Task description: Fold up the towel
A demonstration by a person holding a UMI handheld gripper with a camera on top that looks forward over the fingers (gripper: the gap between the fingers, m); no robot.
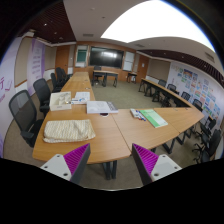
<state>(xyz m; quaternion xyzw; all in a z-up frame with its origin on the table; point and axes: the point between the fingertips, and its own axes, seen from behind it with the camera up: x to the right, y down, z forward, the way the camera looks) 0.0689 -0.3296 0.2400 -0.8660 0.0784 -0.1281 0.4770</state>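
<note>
Room: from my gripper view I see a meeting room with wooden tables (105, 140) in a long U, a dark screen (105, 58) on the far wall at upper centre, and a bright ceiling light (160, 22) at upper right.
Chairs: black office chairs (24, 108) line the left side; more stand along the right wall.
Towel: a striped, cream-coloured towel (69, 130) lies folded on the near table, left of centre, ahead of and above my left finger, untouched.
Other items: a second folded cloth (61, 100) sits farther back on the same table, papers (100, 106) lie near the frame's centre, and a green book (153, 118) rests on the right table.
Gripper: my gripper (112, 160) is at bottom centre with its purple pads (146, 159) spread wide apart, nothing between them; I see only table edge and floor in the gap.
Right wall: posters (190, 80) cover it at right of frame.
</note>
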